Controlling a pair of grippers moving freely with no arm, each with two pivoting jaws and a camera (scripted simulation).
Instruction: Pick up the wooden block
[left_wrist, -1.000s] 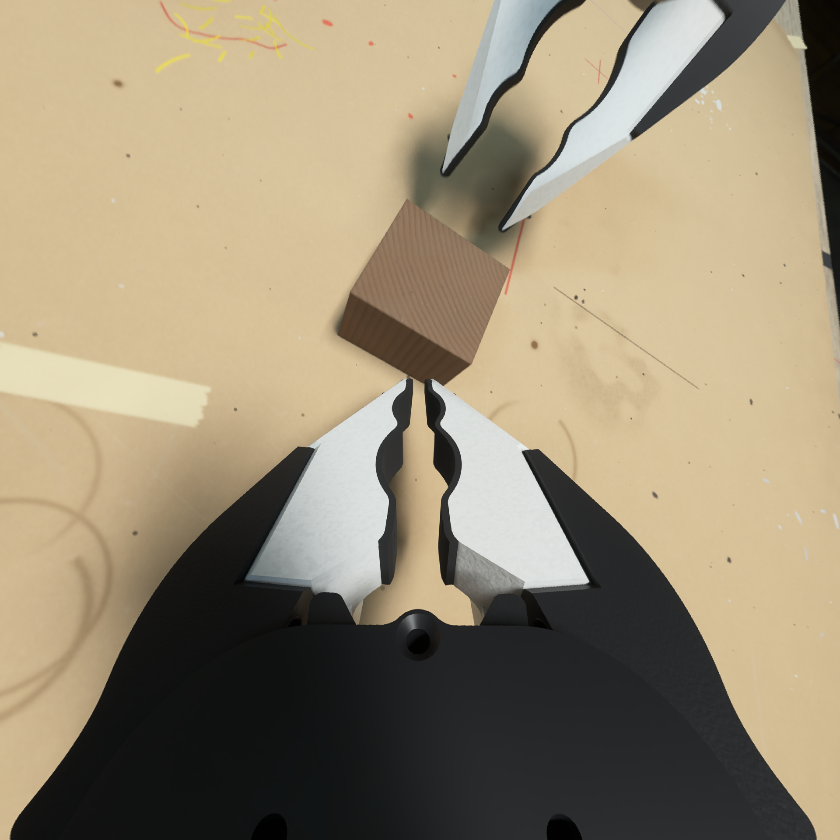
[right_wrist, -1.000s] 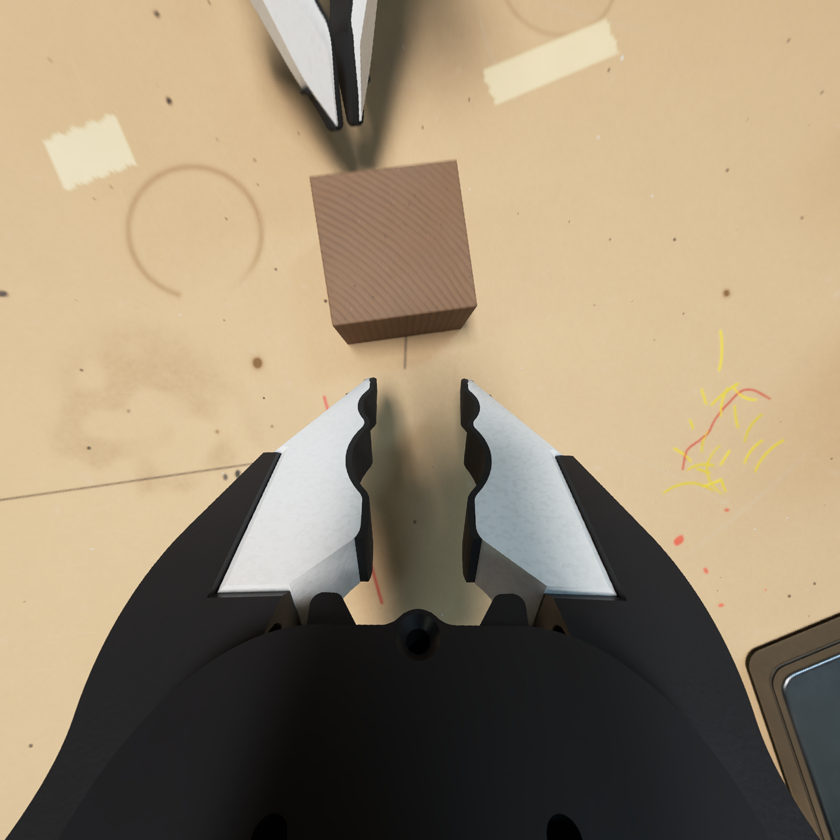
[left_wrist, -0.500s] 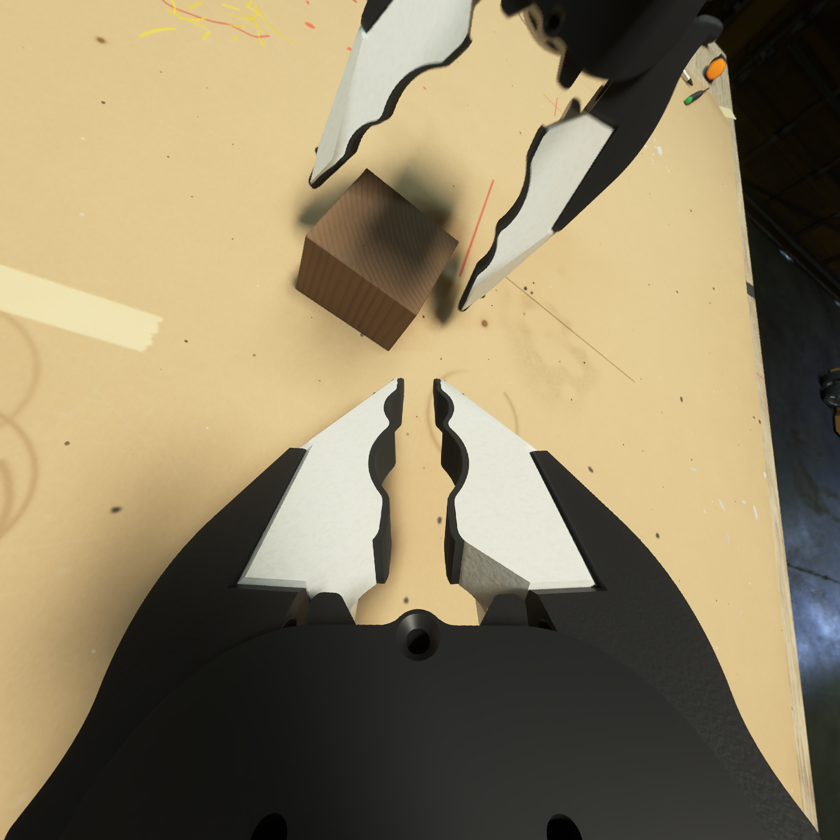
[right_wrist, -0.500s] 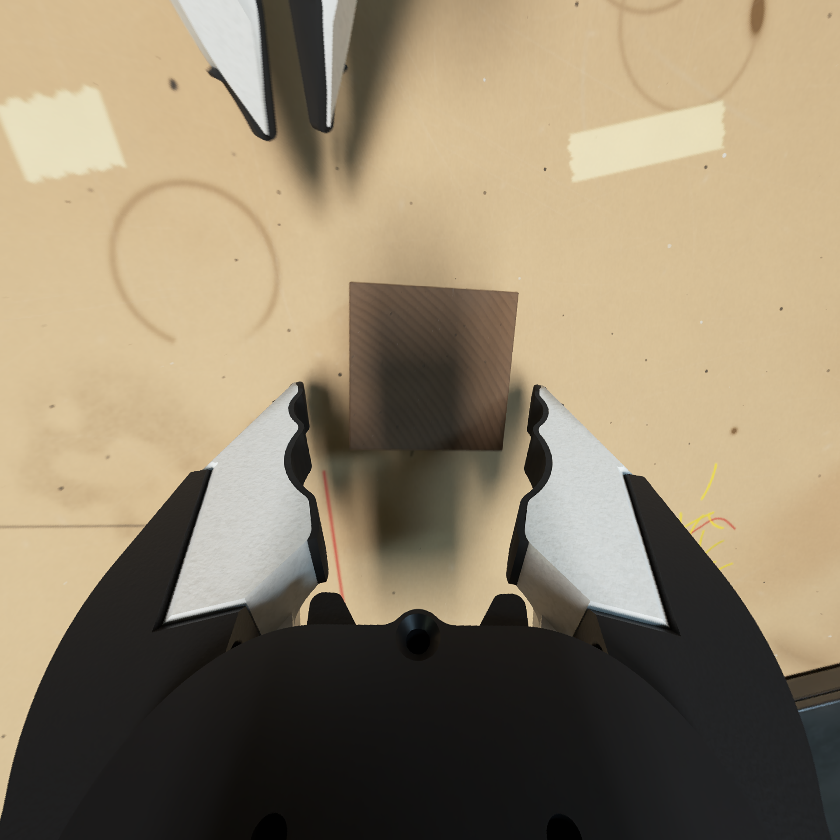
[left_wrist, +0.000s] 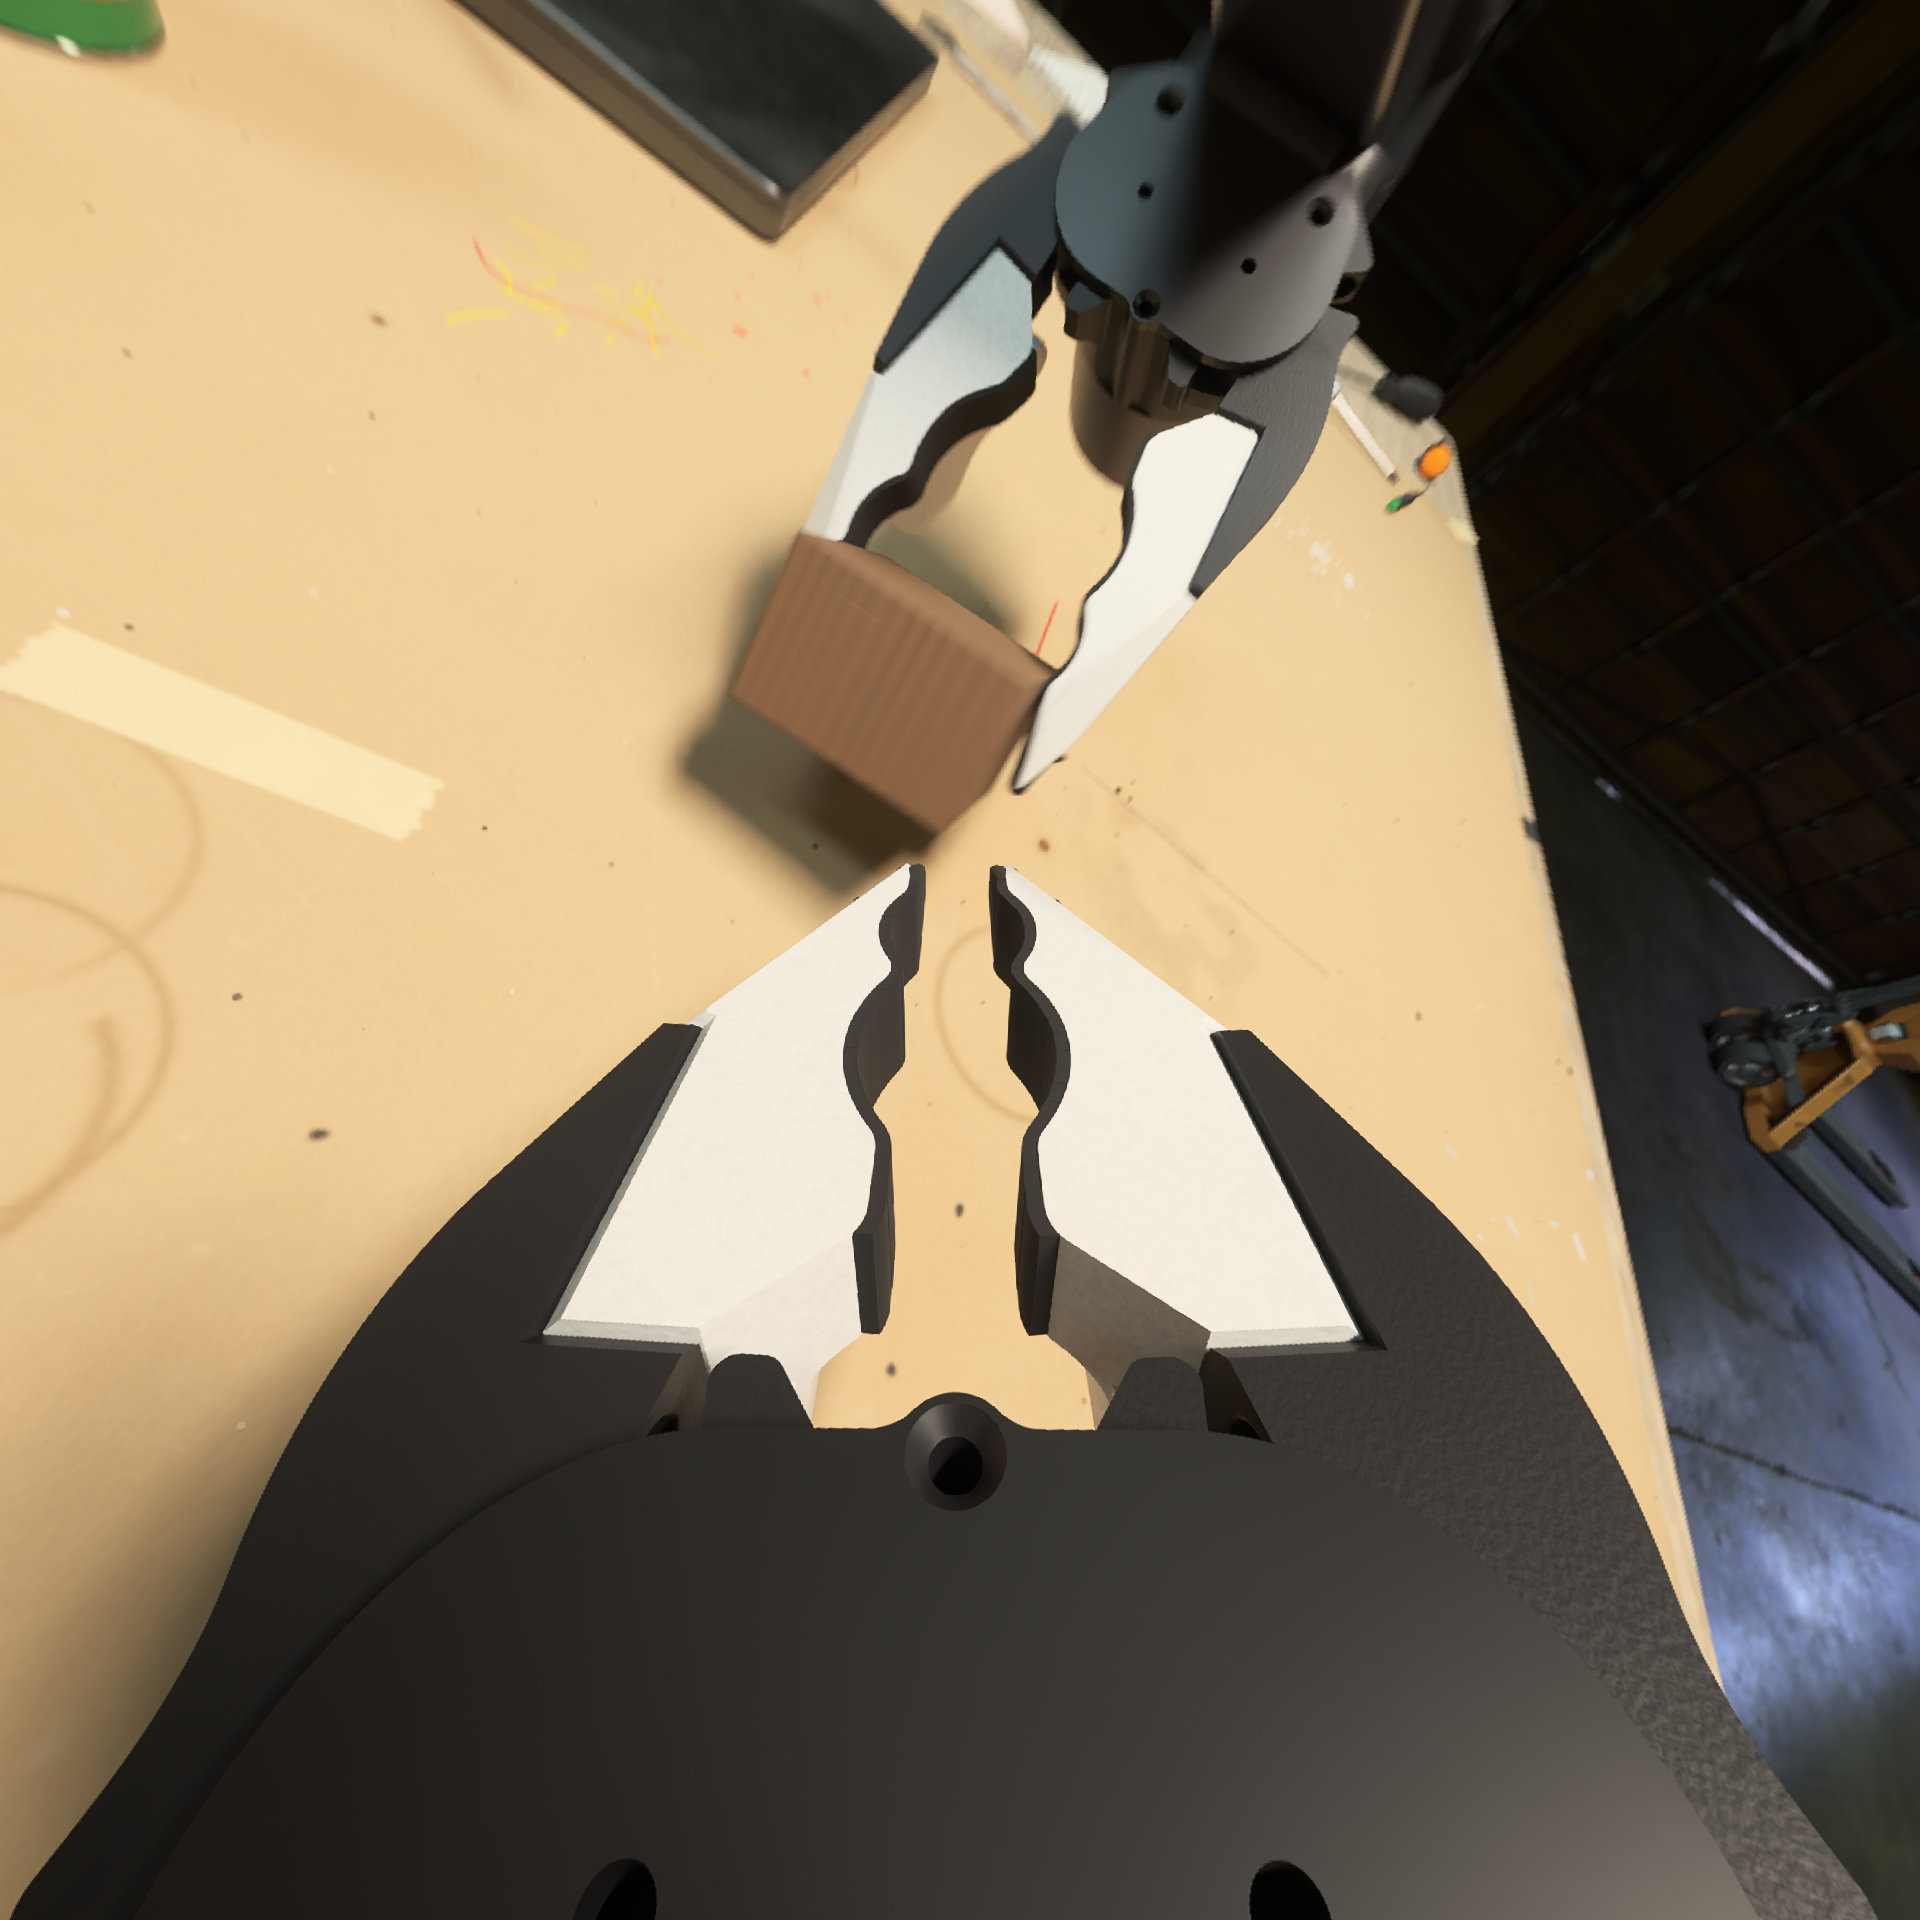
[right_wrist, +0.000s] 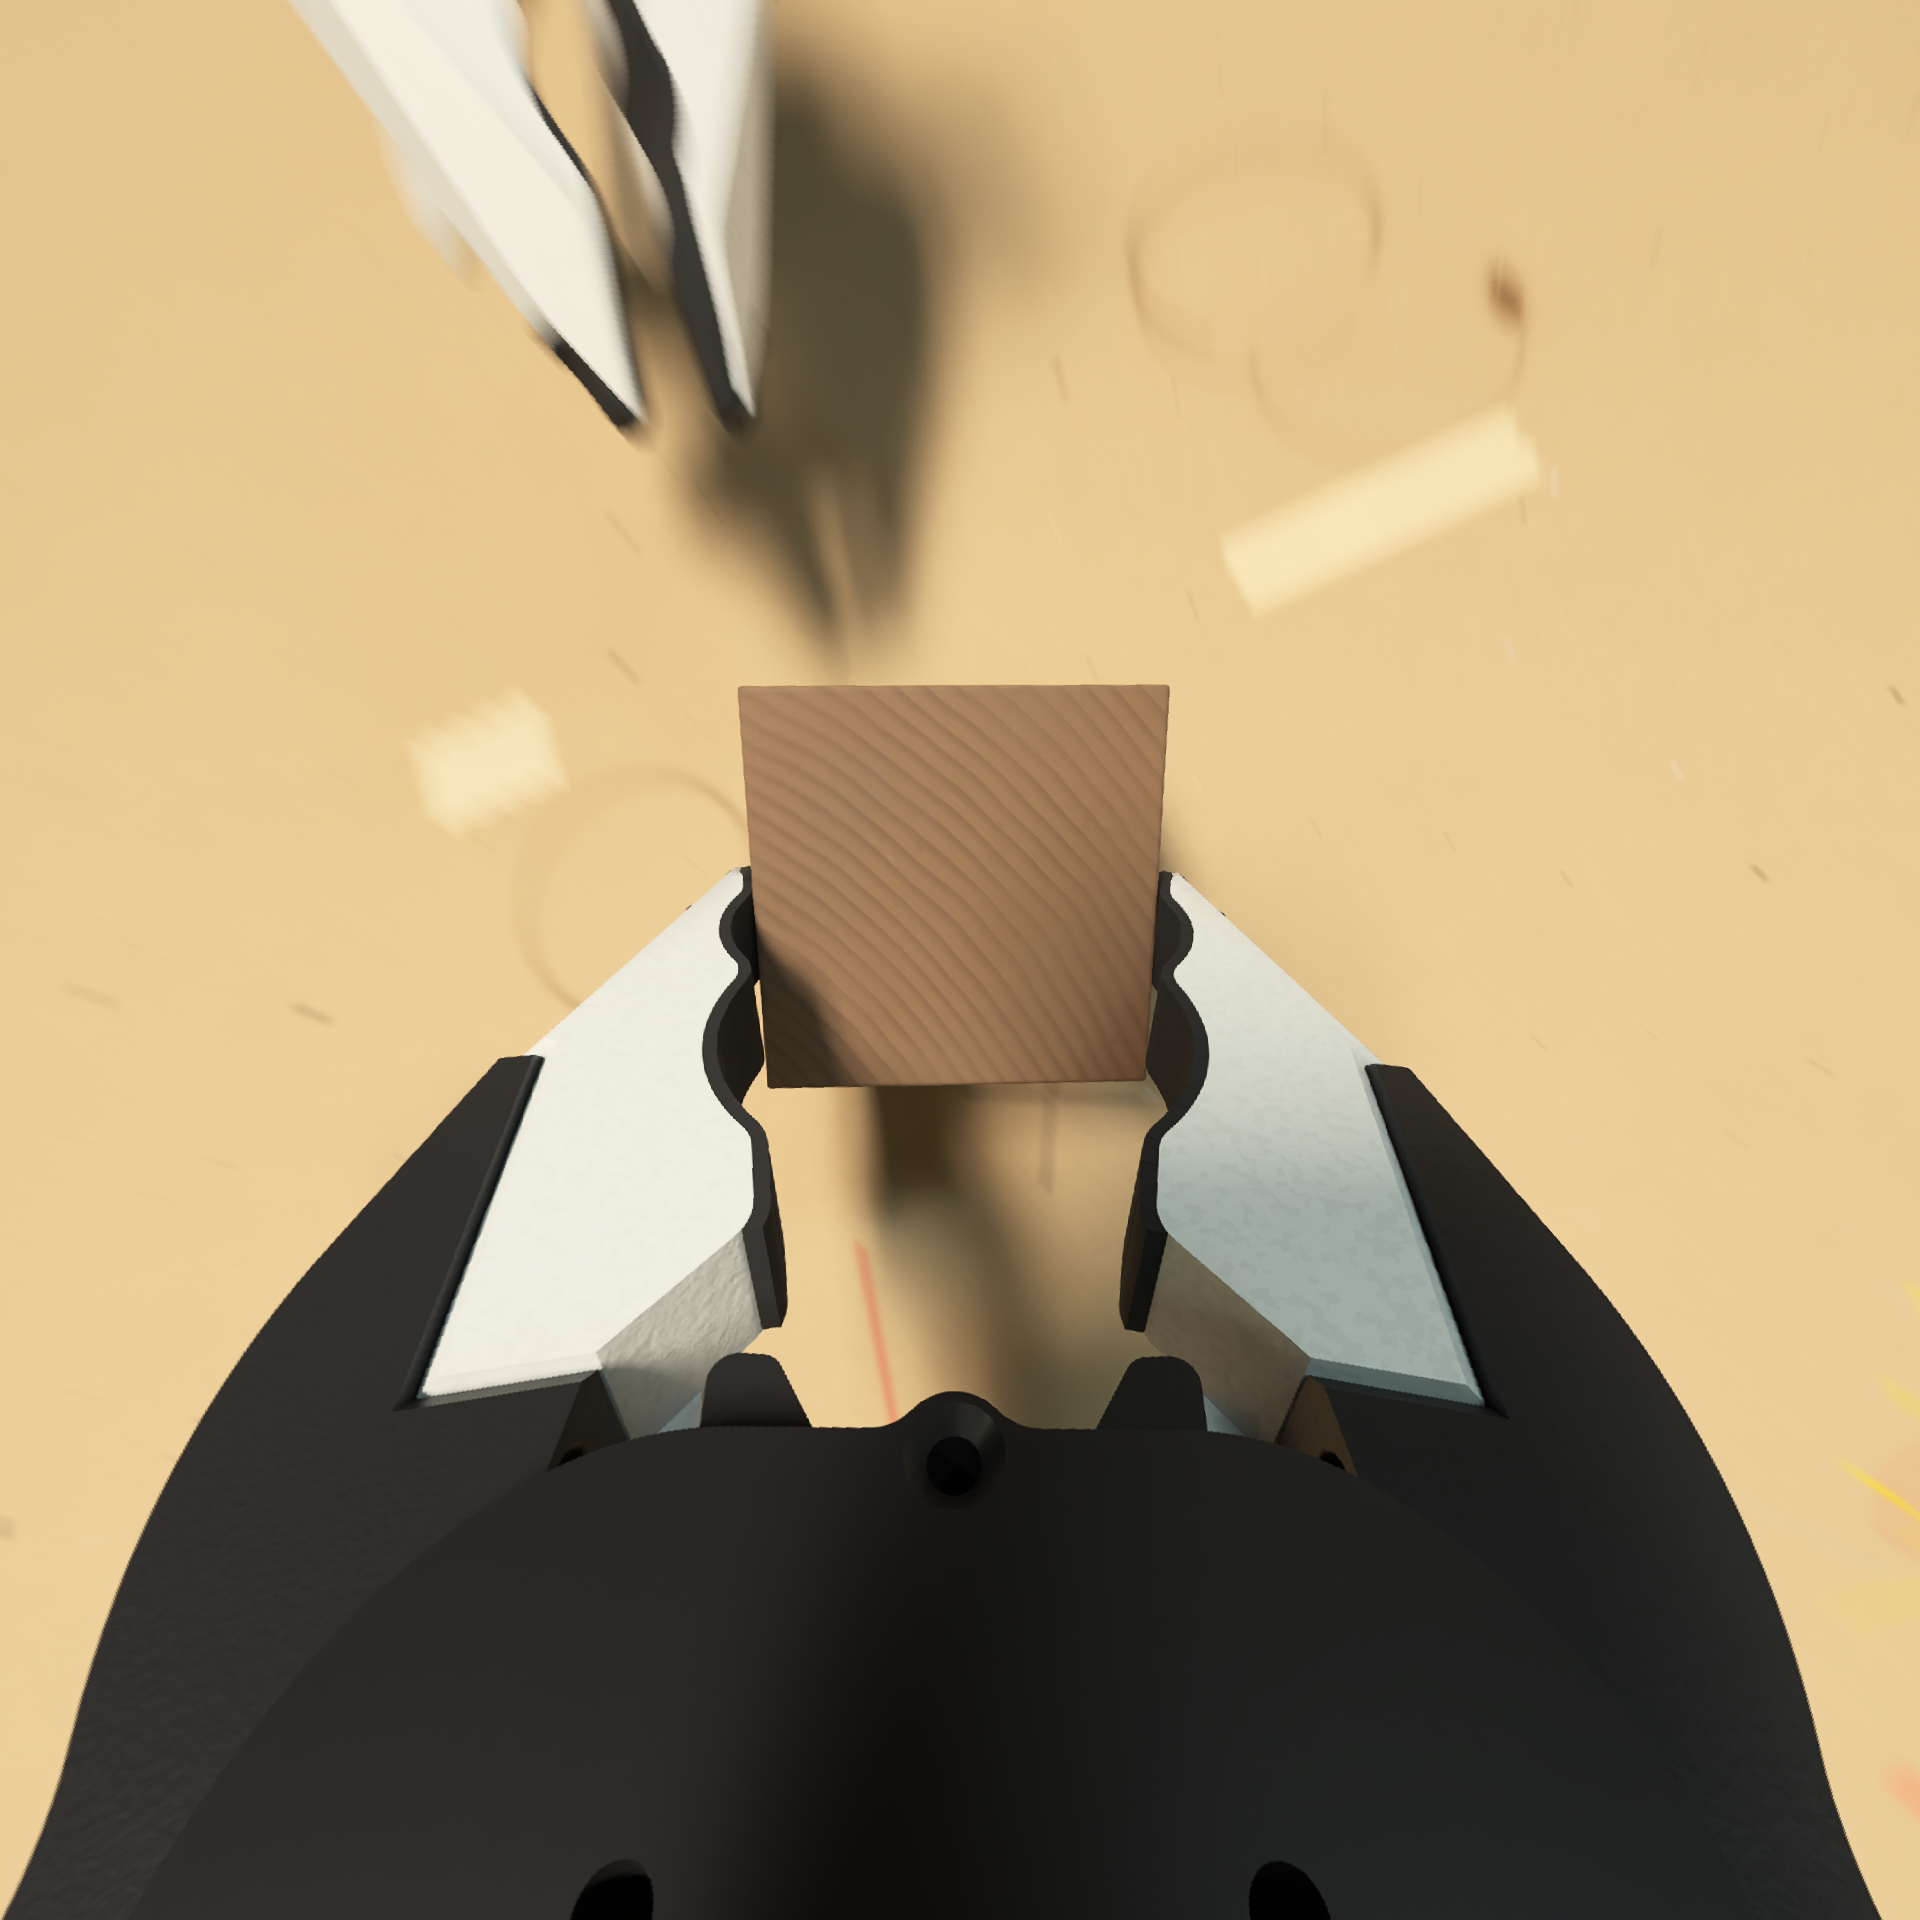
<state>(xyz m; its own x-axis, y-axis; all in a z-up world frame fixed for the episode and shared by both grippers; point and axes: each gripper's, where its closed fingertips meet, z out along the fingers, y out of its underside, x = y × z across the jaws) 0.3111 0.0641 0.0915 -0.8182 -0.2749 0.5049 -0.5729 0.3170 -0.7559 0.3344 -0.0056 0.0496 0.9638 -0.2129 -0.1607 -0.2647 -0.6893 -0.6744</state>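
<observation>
Two grippers faced each other over the tan, scuffed tabletop (left_wrist: 312, 468)! On the left, the left gripper (left_wrist: 954, 883) hung just short of the brown cube-shaped wooden block (left_wrist: 894, 675), its white fingers (left_wrist: 769, 1122) nearly together with only a narrow slit between them, holding nothing. Moving right, the right gripper (right_wrist: 954, 914) had the block (right_wrist: 954, 894) clamped between its jaws, a pad pressed against each side face. In the left wrist view the block looked raised off the tabletop, its shadow (left_wrist: 769, 779) thrown below it. A strip of pale tape (left_wrist: 218, 727) lay off to the left.
</observation>
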